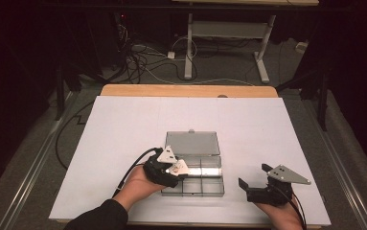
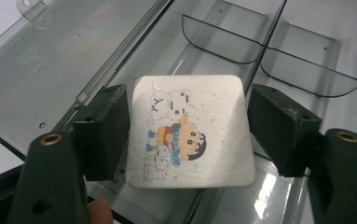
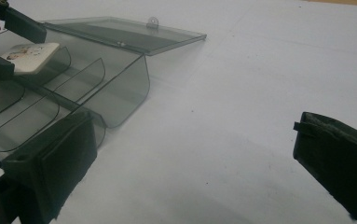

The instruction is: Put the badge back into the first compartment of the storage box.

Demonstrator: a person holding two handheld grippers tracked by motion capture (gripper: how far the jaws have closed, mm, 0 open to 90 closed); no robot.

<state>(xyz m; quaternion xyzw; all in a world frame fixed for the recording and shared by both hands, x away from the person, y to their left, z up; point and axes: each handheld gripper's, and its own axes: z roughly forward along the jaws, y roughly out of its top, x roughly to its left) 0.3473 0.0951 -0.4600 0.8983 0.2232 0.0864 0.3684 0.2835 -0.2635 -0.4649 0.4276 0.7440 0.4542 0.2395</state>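
Over the open clear box [image 1: 193, 165] your left gripper [image 2: 188, 135] hangs with jaws wide around the cartoon tile [image 2: 190, 133], apparently released, while your right gripper [image 1: 257, 179] waits open and empty

- the compartment box [image 1: 193, 179] sits on the table [image 1: 123, 134], near the near edge, a little left of the middle.
- its open lid [image 1: 192, 142] lies flat on the far side.
- the left gripper [image 1: 174, 171] is over the box's left part, with the eraser [image 2: 190, 133] between its jaws.
- the right gripper [image 1: 254, 176] is right of the box, apart from it.
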